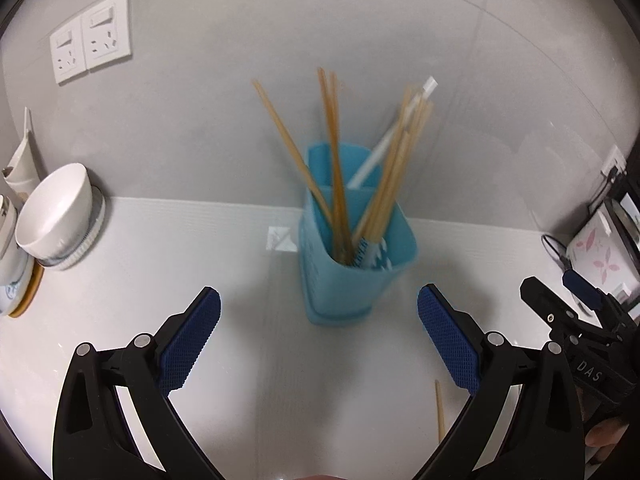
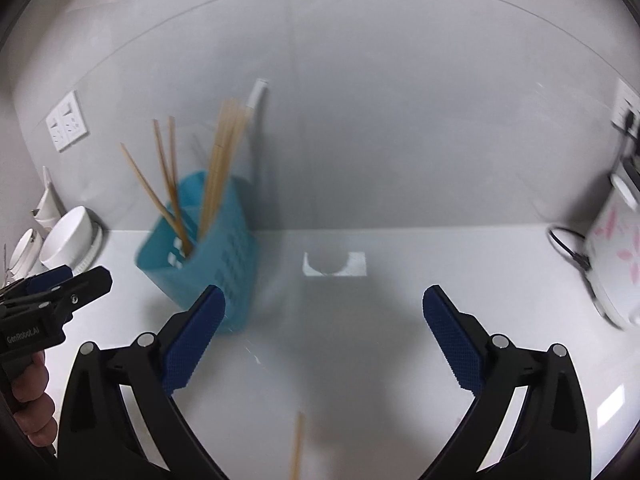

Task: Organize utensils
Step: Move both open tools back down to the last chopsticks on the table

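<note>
1. The blue holder (image 1: 352, 248), with its chopsticks (image 1: 336, 160) fanning upward, blocks the countertop's (image 1: 200, 280) far centre.
2. Stacked bowls (image 1: 56, 216) crowd the far left.
3. A floral box (image 1: 596, 248) stands far right.
4. The near counter is open except for one loose chopstick (image 1: 440, 412).

We see soft, even light, motion blur on the blue holder (image 2: 208, 248), and fisheye bending with dark corners.

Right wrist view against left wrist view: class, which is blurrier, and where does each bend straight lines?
Right wrist view: blurrier, with the blue holder and chopsticks smeared. Left wrist view: sharper; only chopstick tips soften. Both bend the counter edge and darken at corners.
</note>
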A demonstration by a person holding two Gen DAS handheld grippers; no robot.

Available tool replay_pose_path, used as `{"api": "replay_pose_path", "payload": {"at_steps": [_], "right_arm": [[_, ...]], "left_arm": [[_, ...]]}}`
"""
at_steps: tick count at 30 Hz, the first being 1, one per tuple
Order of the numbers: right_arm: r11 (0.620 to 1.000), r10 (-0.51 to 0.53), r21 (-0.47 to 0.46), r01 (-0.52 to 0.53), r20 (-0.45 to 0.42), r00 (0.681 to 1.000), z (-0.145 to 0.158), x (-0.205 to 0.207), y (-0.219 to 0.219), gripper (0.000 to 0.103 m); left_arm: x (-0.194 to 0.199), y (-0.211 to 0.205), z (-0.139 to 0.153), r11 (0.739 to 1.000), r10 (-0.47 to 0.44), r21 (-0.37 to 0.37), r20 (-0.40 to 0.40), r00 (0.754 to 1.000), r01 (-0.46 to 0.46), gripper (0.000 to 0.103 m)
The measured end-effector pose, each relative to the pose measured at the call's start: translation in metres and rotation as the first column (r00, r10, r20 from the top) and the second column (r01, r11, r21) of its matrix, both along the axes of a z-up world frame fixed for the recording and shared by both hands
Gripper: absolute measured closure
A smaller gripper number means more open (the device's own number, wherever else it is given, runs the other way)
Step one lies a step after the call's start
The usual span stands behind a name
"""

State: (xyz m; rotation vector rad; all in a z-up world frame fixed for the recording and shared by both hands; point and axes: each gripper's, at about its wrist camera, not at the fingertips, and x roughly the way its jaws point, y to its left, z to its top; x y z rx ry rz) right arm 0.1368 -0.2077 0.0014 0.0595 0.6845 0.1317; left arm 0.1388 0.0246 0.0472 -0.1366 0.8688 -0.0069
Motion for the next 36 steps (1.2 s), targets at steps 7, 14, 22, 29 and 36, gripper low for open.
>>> {"api": "replay_pose_path", "payload": {"at_steps": [7, 14, 22, 29, 36], "right_arm": [[0.997, -0.082, -0.012, 0.082, -0.076, 0.994, -0.022, -0.023, -0.044, 0.008], [0.992, -0.128, -0.033, 0.125, -0.169, 0.977, -0.050, -0.047, -0.081, 0.008], [0.990, -0.142, -0.015, 0.143, -0.236, 0.961, -0.070, -0.070, -0.105, 0.008], [0.991, -0.132, -0.035, 0.127, -0.308, 0.942, -0.088, -0.083, -0.109, 0.011], [0.992, -0.125, -0.054, 0.113, -0.419, 0.899, -0.111, -0.087, -0.107, 0.028]], "left_arm": [[-0.018, -0.037, -0.029, 0.999, -0.045, -0.027, -0.097, 0.994, 0.042, 0.006], [-0.033, -0.070, -0.059, 0.997, -0.074, -0.040, -0.202, 0.977, 0.067, 0.006], [-0.058, -0.096, -0.088, 0.996, -0.086, -0.034, -0.292, 0.952, 0.080, 0.006], [-0.075, -0.110, -0.110, 0.997, -0.075, -0.020, -0.354, 0.932, 0.072, 0.006], [-0.088, -0.125, -0.128, 0.997, -0.065, 0.018, -0.413, 0.908, 0.080, 0.007]]}}
